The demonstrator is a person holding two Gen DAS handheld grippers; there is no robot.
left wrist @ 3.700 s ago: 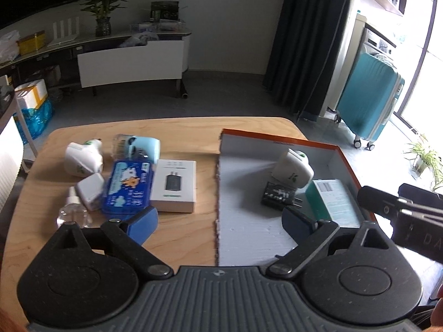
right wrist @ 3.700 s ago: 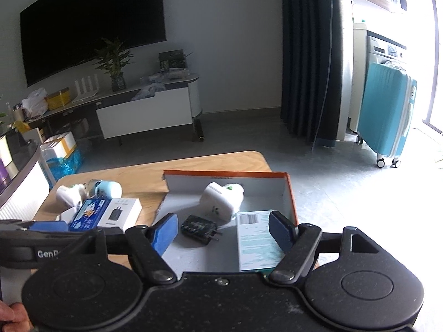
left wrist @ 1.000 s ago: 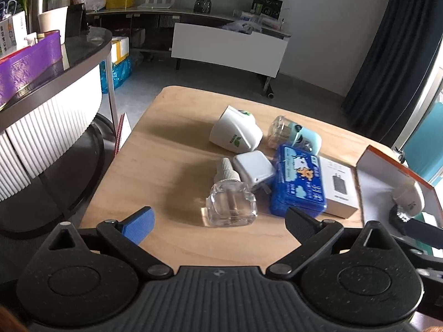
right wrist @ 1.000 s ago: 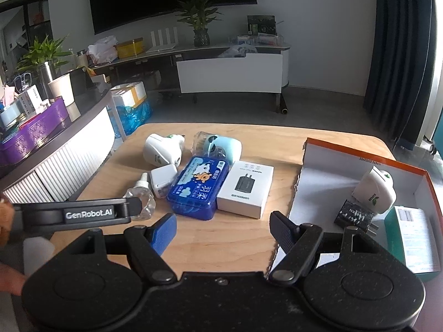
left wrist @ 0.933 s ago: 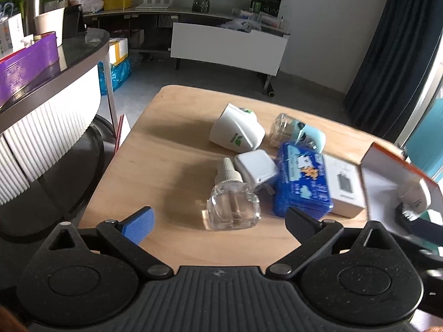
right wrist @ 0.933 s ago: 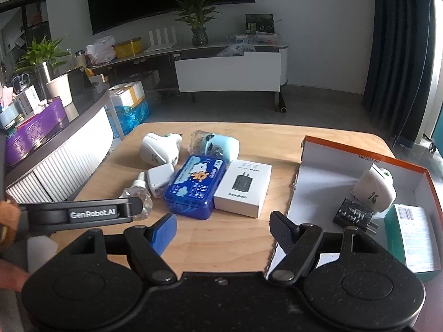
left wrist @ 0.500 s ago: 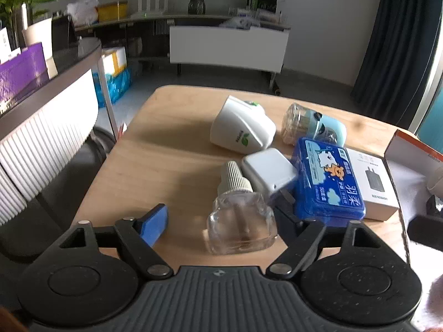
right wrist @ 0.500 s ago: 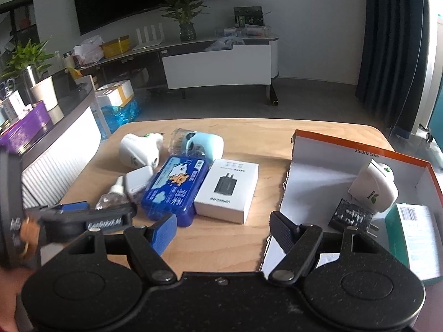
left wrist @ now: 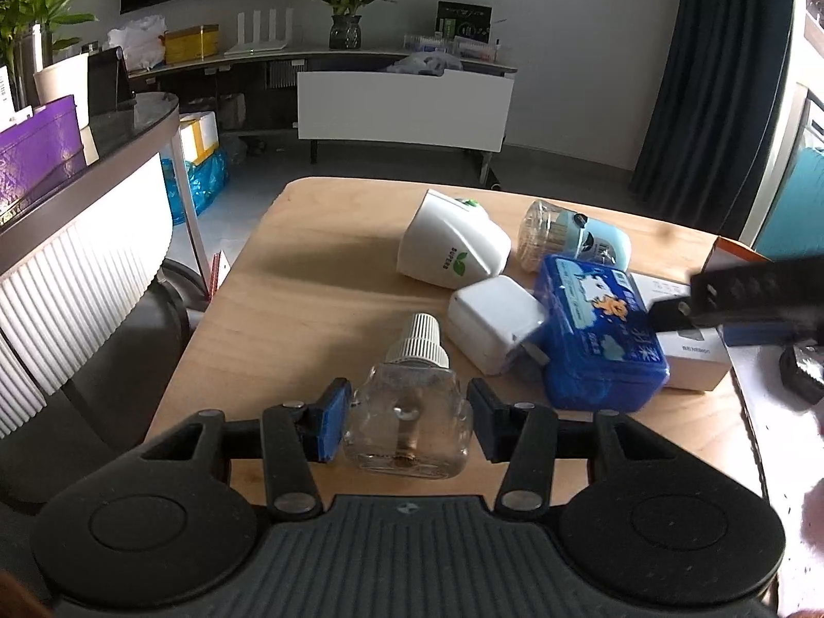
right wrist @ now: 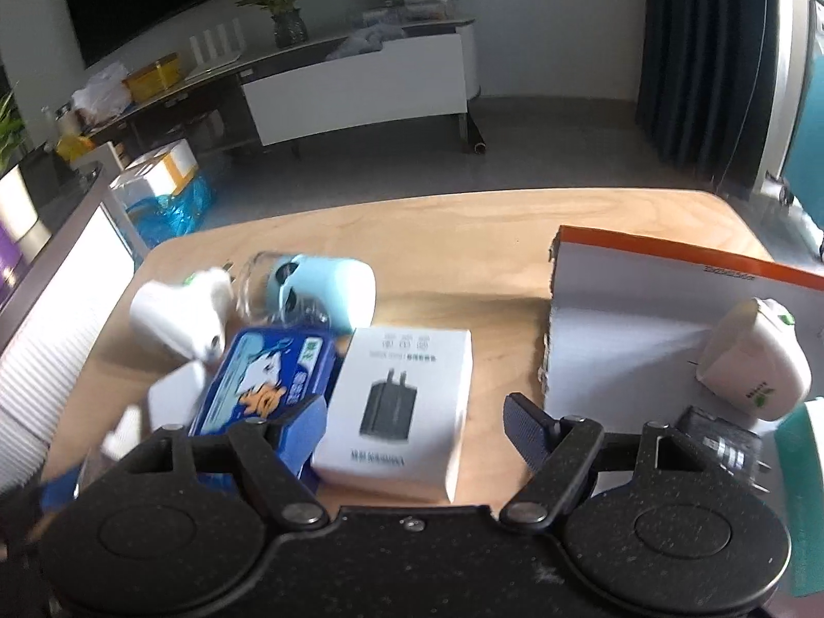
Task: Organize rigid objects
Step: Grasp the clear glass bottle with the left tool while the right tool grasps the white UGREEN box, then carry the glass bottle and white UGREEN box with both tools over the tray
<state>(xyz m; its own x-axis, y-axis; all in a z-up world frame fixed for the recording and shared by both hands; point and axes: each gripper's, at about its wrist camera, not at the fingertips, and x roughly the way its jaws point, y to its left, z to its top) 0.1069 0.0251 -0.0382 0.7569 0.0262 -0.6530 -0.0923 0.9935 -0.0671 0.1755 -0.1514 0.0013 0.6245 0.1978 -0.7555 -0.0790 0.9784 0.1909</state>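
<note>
Now, left wrist view: the left gripper (left wrist: 407,419) has just been closing; its fingers clamp the clear bottle (left wrist: 407,425) on the bench (left wrist: 309,298), ready for lifting. Right wrist view: the right gripper (right wrist: 414,425) has been opening, fingers apart over the white charger box (right wrist: 401,407), nothing held.

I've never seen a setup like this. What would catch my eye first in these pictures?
Probably the clear glass bottle with the ribbed white cap, pinched between the left gripper at the table's near edge. Next, the bright blue cartoon tin among white plugs, and the orange-rimmed box to the right, where the right gripper hovers open over a white charger box.
</note>
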